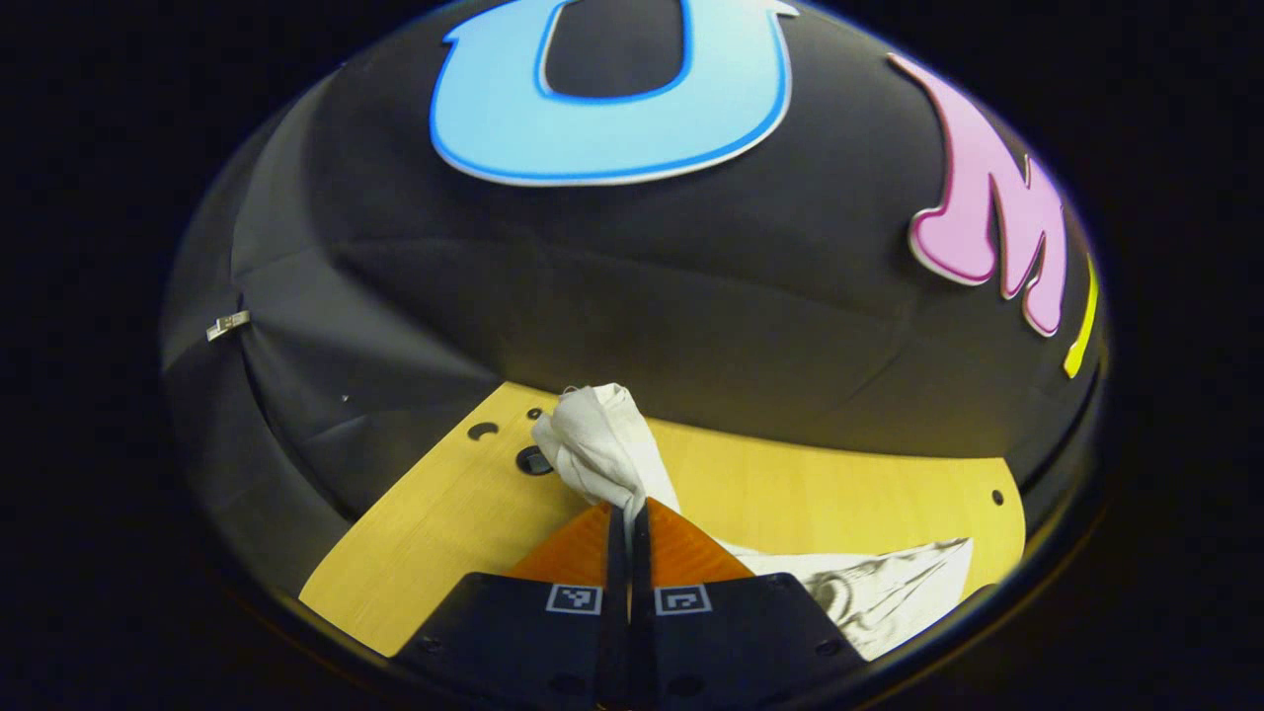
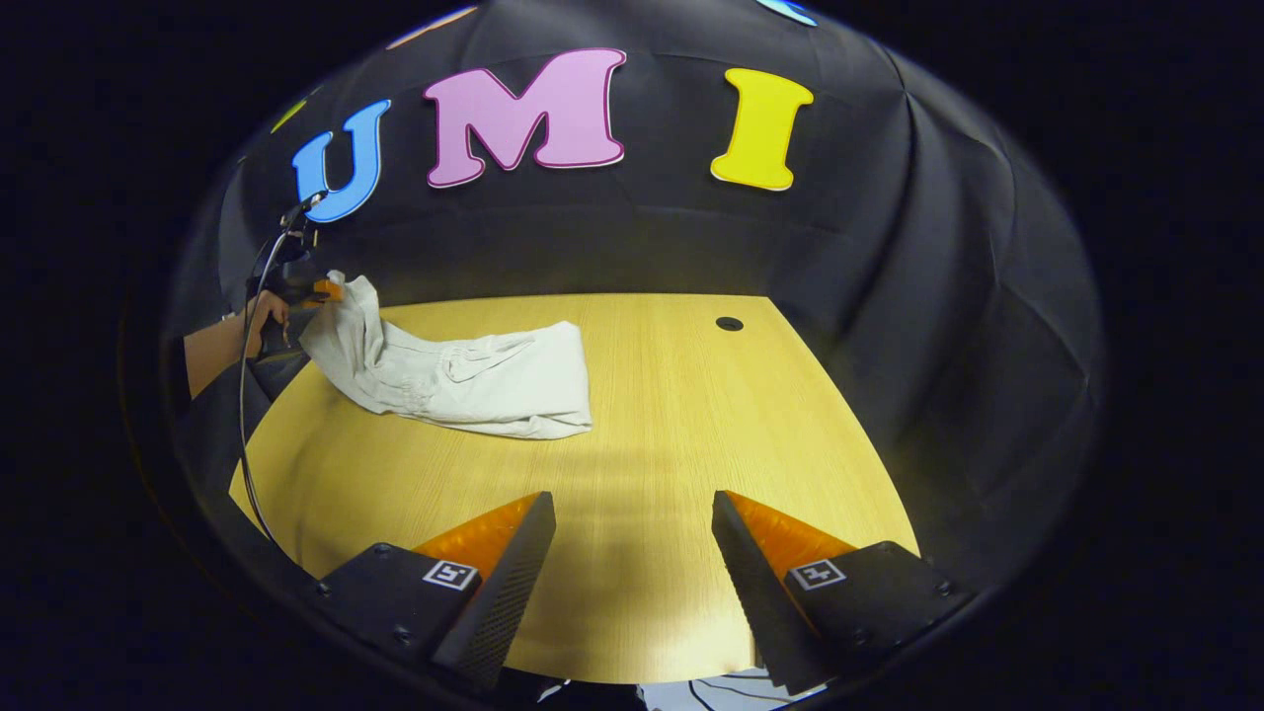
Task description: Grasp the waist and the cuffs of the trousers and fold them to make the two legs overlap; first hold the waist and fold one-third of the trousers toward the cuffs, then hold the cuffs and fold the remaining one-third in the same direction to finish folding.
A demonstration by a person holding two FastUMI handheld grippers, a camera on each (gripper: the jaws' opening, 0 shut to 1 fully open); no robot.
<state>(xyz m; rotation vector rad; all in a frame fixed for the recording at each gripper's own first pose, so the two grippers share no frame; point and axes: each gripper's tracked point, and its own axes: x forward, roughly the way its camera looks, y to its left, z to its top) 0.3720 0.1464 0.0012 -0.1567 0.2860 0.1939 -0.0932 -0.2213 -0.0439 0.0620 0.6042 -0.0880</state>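
Nearest the lens in the right gripper view, the right gripper [image 2: 632, 553] hovers low over the bench [image 2: 671, 434] with its fingers spread wide and nothing between them. In the left gripper view, the left gripper [image 1: 629, 518] has its fingers clenched on a gathered bunch of the trousers [image 1: 602, 444], lifted clear of the bench [image 1: 820, 484]; whether this is the waist or the cuffs cannot be told.

Bench: light wood, with small dark holes near its far edge.

Trousers [image 2: 464, 380]: pale cloth lying as one compact, rumpled bundle toward the left of the right gripper view, one end rising to the far left gripper [image 2: 321, 290] and the hand [image 2: 259, 314] that holds it. The rest rests flat on the bench, well apart from the right gripper.

Progress, as judged: the legs appear already laid one over the other, and the garment looks shortened, suggesting a fold is in hand. The final third-fold and flattening seem to remain; the right gripper has yet to take hold.
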